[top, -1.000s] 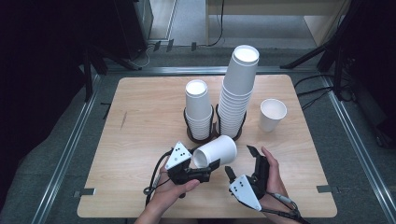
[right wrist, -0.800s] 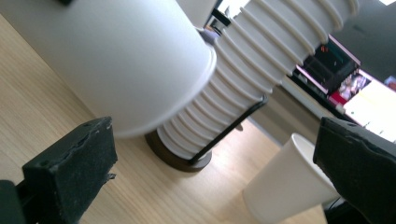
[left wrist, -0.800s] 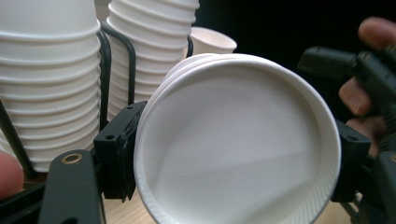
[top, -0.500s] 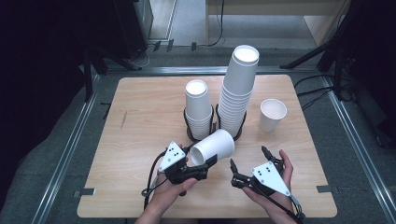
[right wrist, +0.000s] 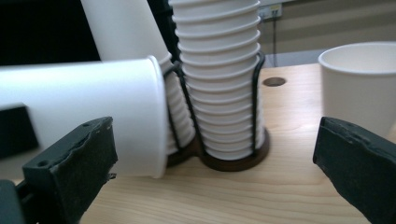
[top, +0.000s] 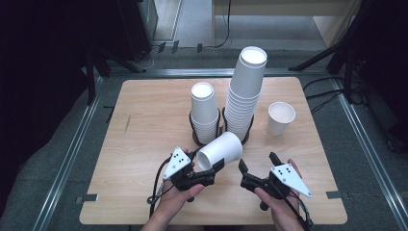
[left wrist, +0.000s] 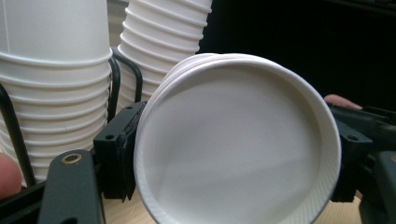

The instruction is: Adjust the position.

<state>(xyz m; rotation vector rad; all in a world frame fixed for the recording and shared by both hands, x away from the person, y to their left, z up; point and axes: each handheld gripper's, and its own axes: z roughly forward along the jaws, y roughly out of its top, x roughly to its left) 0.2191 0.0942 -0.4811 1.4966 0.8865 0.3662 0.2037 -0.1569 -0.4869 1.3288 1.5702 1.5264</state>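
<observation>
A white paper cup (top: 222, 150) lies on its side above the table's front, its mouth toward my left gripper (top: 208, 164), which is shut on it at the rim. In the left gripper view the cup's mouth (left wrist: 233, 144) sits between the two black jaws, and several nested rims show at its top edge. My right gripper (top: 259, 164) is just right of the cup, open, with nothing between its pads. In the right gripper view (right wrist: 215, 163) the held cup (right wrist: 93, 112) lies at the left, just beyond the left jaw.
Behind the held cup, a short cup stack (top: 204, 108) and a tall one (top: 246, 91) stand in black wire holders (top: 192, 129). A single upright cup (top: 280, 117) stands to the right. Bare wooden table (top: 144, 125) lies to the left.
The right gripper has turned in the hand, so its grey plate now lies to the right and its jaws point toward the held cup. The left gripper and its cup have barely shifted.
</observation>
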